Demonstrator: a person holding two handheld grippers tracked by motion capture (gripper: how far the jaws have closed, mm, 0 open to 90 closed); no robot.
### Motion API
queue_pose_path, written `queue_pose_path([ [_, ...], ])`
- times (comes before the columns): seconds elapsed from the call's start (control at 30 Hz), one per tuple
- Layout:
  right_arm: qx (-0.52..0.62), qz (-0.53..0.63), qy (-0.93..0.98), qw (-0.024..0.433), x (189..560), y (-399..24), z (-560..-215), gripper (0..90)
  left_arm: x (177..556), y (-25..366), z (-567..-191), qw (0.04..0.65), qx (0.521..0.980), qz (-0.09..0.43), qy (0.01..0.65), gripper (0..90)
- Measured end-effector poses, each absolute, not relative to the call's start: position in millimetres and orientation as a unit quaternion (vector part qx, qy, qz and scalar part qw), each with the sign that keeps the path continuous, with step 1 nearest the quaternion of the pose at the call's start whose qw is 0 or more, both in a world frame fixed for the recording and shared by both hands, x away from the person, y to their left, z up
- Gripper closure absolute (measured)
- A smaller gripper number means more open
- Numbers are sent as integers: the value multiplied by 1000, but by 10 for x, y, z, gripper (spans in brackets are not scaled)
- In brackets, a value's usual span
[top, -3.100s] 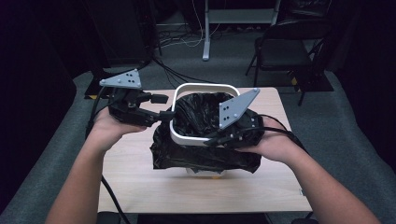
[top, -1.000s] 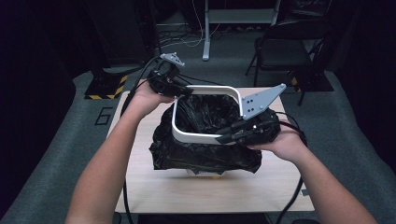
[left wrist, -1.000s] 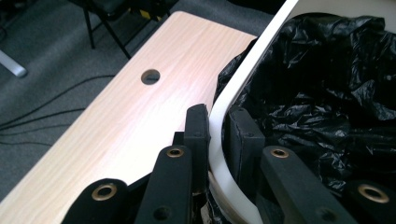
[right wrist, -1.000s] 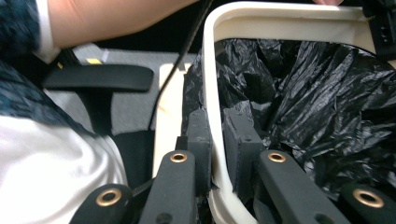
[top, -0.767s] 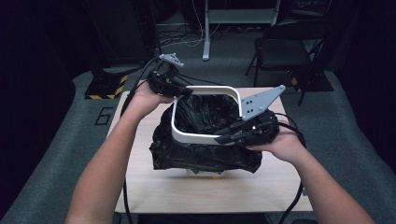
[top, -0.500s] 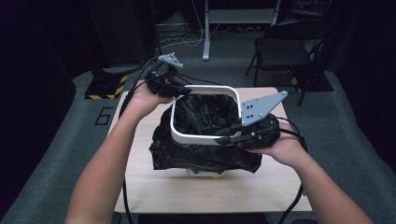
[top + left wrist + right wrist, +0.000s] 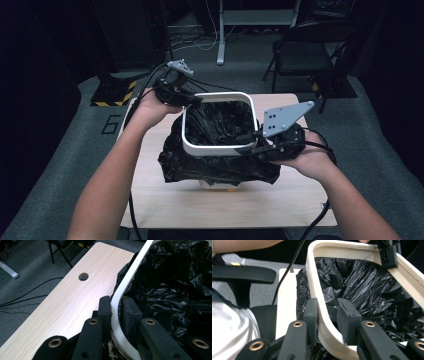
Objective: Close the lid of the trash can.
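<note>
From above, a white ring [image 7: 218, 148] sits over a black bin bag [image 7: 217, 167] in the middle of the surface [image 7: 165, 200], the left gripper [image 7: 186, 99] at its far-left corner and the right gripper [image 7: 248, 142] at its near-right edge. The left gripper view has the fingers [image 7: 104, 308] clamped either side of the ring, which looks stiff and light, best held by its rim. In the right gripper view the fingers [image 7: 312, 312] straddle the rim, pinching it, while the bag looks thin, slippery and easily torn.

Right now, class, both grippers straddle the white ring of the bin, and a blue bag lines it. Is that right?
One detail is wrong: the bag is black, not blue, as the high view shows. The rest holds: the left gripper and the right gripper each have one jaw outside and one inside the white ring.
</note>
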State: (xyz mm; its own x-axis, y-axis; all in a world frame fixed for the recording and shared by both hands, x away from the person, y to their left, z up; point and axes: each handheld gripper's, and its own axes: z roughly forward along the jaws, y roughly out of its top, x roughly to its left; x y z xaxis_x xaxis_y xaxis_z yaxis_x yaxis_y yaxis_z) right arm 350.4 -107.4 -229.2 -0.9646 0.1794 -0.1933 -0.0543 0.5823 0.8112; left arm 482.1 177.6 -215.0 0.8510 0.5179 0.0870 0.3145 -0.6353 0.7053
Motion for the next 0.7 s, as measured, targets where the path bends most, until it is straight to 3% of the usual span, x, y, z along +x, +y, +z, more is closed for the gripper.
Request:
queue_pose_path([
  [0.37, 53, 519, 850, 72, 3570, -1265, -2321, 619, 4824, 1760, -2151, 360, 894, 141, 229, 784],
  [0.7, 115, 517, 839, 123, 3742, -1377, -2279, 628, 4833, 1758, -2151, 363, 892, 139, 231, 787],
])
